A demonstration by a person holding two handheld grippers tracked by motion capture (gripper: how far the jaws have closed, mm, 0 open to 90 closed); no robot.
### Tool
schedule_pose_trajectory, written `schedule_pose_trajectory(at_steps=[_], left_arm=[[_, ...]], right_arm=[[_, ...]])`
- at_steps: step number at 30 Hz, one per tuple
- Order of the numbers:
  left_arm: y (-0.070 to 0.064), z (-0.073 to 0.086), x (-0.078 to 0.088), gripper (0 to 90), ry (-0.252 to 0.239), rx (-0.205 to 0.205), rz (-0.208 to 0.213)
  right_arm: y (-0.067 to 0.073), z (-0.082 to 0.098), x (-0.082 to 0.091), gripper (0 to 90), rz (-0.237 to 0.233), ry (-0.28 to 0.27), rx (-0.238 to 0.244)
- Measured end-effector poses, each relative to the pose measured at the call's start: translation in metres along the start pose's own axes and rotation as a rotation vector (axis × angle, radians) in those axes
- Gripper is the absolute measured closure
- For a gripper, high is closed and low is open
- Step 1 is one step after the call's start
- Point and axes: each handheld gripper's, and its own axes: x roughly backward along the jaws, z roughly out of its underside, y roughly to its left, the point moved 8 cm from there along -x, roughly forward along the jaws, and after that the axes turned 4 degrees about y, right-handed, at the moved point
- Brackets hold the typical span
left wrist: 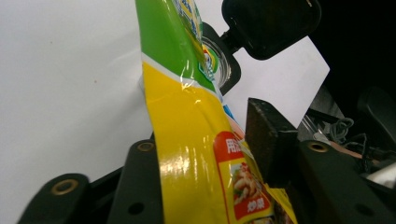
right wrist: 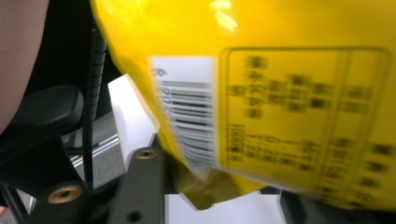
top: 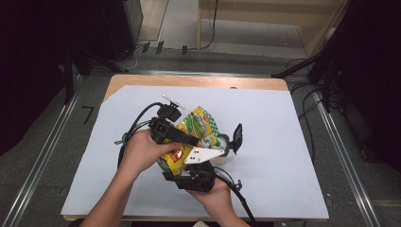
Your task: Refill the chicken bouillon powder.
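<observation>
A yellow and green snack bag [top: 198, 125] is held up over the white sheet, between both hands. My left gripper [top: 191, 142] comes in from the left. Its jaws straddle the bag [left wrist: 187, 140], and the right pad [left wrist: 271, 135] stands just off the foil, so it is open. My right gripper [top: 184, 168] comes up from below. In the right gripper view its left jaw sits against the crumpled lower edge of the bag [right wrist: 280, 93]. The other jaw is hidden behind the bag.
Just right of the bag stands a small clear cup [left wrist: 219, 65] with a black lid [top: 235, 138] flipped up. White sheet [top: 283, 142] covers the wooden table, with bare room on all sides of the hands. Cables trail from both grippers.
</observation>
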Motion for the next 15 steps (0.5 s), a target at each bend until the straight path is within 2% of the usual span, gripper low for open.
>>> schedule_pose_trajectory(at_steps=[1, 3, 7, 11, 15], left_arm=[[-0.0001, -0.0003, 0.0002, 67.8, -0.002, -0.008, -0.006], [-0.0002, -0.0007, 0.0004, 72.2, -0.006, -0.014, -0.010], [-0.0009, -0.0022, 0.0009, 75.1, -0.018, -0.028, -0.026], [-0.0024, -0.0039, -0.0005, 75.6, -0.024, -0.035, -0.044], [-0.0034, -0.0061, -0.0039, 78.5, -0.027, -0.052, -0.065]], right_arm=[[0.0006, 0.0006, -0.0009, 65.3, 0.007, 0.009, 0.018], [0.0018, 0.0012, -0.0020, 65.0, 0.012, 0.012, 0.030], [0.0024, 0.0011, -0.0029, 64.5, 0.025, 0.014, 0.047], [0.0031, 0.0007, -0.0035, 62.5, 0.022, 0.019, 0.045], [0.0051, 0.0028, -0.0084, 59.3, 0.022, 0.046, 0.045]])
